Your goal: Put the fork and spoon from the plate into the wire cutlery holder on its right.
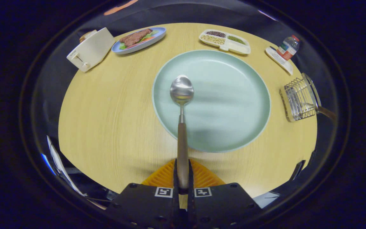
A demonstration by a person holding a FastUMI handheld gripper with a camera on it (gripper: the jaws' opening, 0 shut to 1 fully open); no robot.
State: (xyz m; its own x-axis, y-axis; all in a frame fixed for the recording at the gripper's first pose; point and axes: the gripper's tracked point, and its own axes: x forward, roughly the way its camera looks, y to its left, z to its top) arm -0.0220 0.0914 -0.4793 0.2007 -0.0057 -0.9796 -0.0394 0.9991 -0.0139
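The gripper [183,178] at the bottom centre of the frame has both fingers clamped on the brown handle of the spoon [182,105], which points straight ahead with its shiny bowl over the left part of the pale green plate [233,95] in the middle of the frame. The plate sits on a round wooden table [106,127]. At the right, well apart from the spoon, stands the wire cutlery holder [299,98], with a brown handle poking out of it. Along the top are a cream toaster [91,49], a blue plate of food [140,39], a divided tray of beans [226,40] and a small bottle [288,47].
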